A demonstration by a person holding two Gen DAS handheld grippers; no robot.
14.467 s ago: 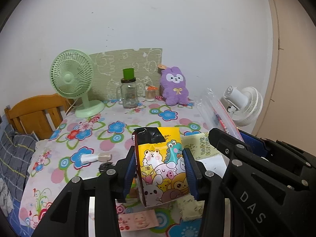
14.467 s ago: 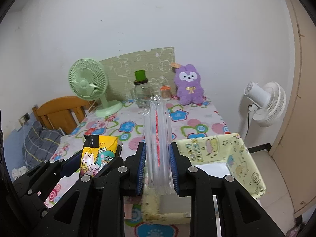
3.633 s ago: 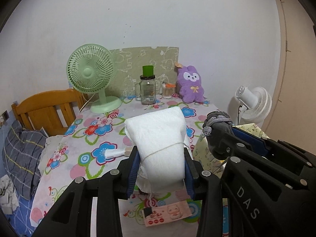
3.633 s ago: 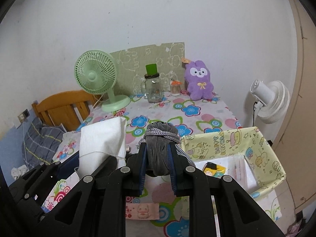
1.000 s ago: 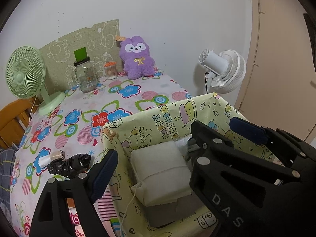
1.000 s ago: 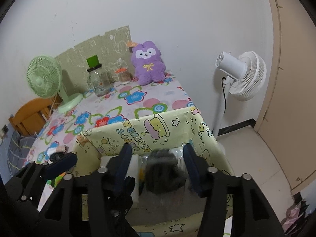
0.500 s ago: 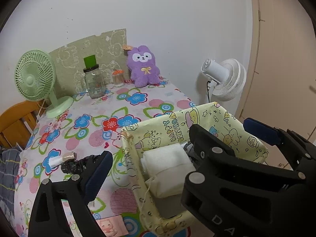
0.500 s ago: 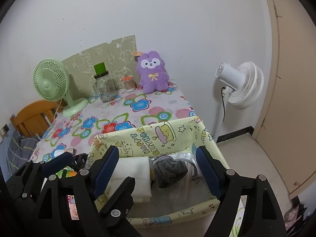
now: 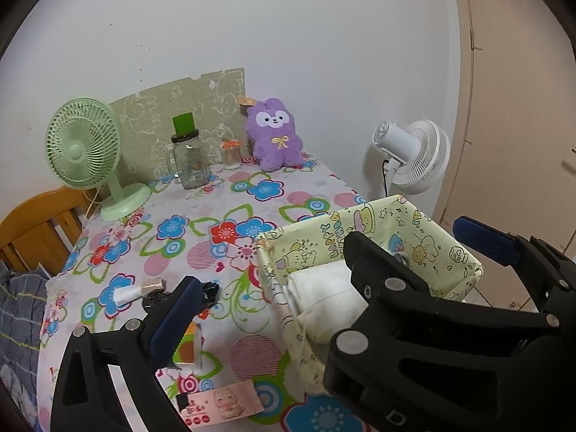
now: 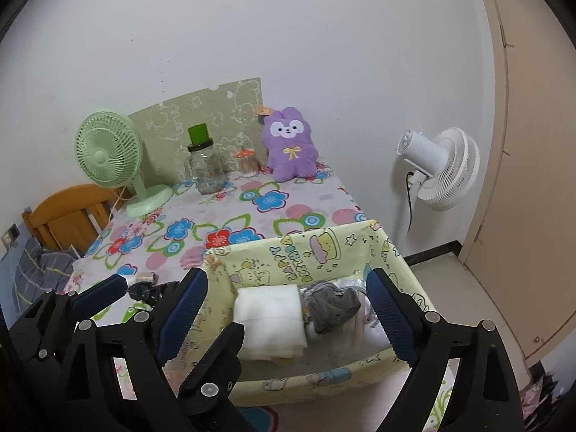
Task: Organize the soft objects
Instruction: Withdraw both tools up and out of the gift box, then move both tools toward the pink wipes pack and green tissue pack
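Note:
A yellow cartoon-print fabric bin [image 10: 306,252] stands at the table's near right corner; it also shows in the left wrist view [image 9: 424,230]. Inside lie a white folded cloth bundle [image 10: 270,313] and a grey drawstring pouch [image 10: 334,306] on clear plastic packs. My right gripper [image 10: 288,309] is open and empty, held above the bin. My left gripper [image 9: 324,262] is open and empty, above the bin's left wall, with the white bundle [image 9: 324,288] below it.
On the floral tablecloth [image 9: 216,216] lie a black bundle [image 9: 208,291], a small white tube [image 9: 133,289], a pink card [image 9: 223,403] and a small box [image 9: 190,349]. A green fan [image 9: 86,158], a jar [image 9: 189,162] and a purple plush [image 9: 275,140] stand at the back. A white fan [image 10: 439,169] stands right.
Both grippers have pulled up and back from the bin, open and empty. The white bundle and the grey pouch stay in the bin.

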